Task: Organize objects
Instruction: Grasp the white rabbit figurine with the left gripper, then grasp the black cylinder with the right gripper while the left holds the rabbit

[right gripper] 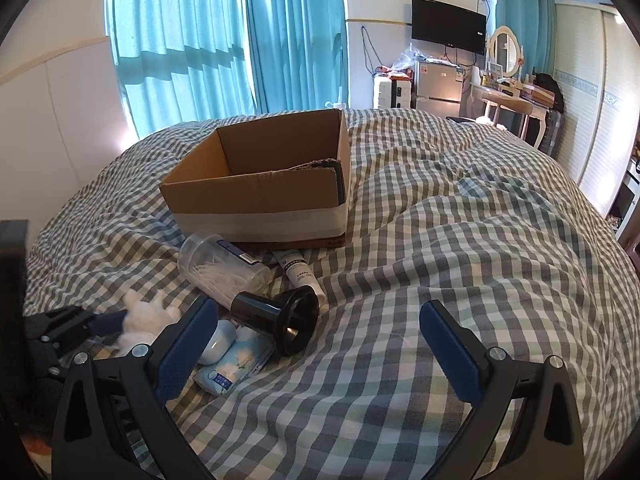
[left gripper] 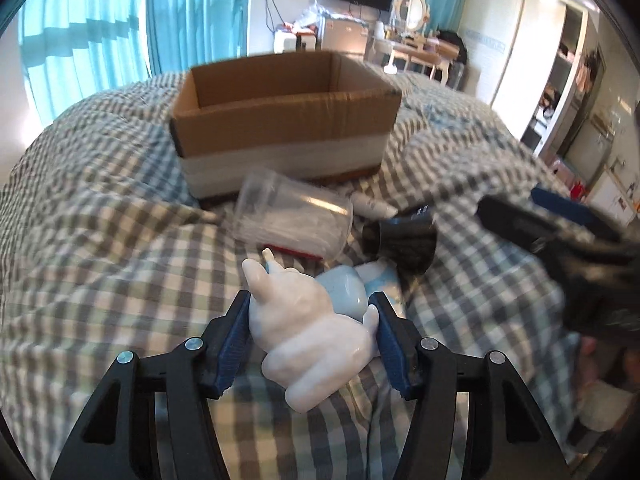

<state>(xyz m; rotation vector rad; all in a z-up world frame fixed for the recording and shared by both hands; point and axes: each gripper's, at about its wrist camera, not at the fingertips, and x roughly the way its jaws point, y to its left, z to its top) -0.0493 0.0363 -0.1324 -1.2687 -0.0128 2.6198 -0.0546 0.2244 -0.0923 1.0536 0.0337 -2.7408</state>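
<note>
My left gripper (left gripper: 310,306) is shut on a white rabbit figurine (left gripper: 304,328) just above the checked bedspread; the figurine also shows in the right wrist view (right gripper: 142,316). An open cardboard box (left gripper: 280,120) stands beyond it on the bed, also in the right wrist view (right gripper: 260,184). Loose items lie between: a clear jar of cotton swabs (left gripper: 292,216) (right gripper: 224,268), a black funnel-shaped part (left gripper: 404,240) (right gripper: 280,316), a white tube (right gripper: 300,272), a pale blue case (right gripper: 218,340) and a tissue pack (right gripper: 236,364). My right gripper (right gripper: 316,312) is open and empty, right of the pile.
The checked bedspread (right gripper: 460,260) covers the whole bed. Teal curtains (right gripper: 224,40) hang behind the box. A TV (right gripper: 448,24), a small fridge and a dressing table stand at the far wall. My right gripper shows blurred in the left wrist view (left gripper: 560,224).
</note>
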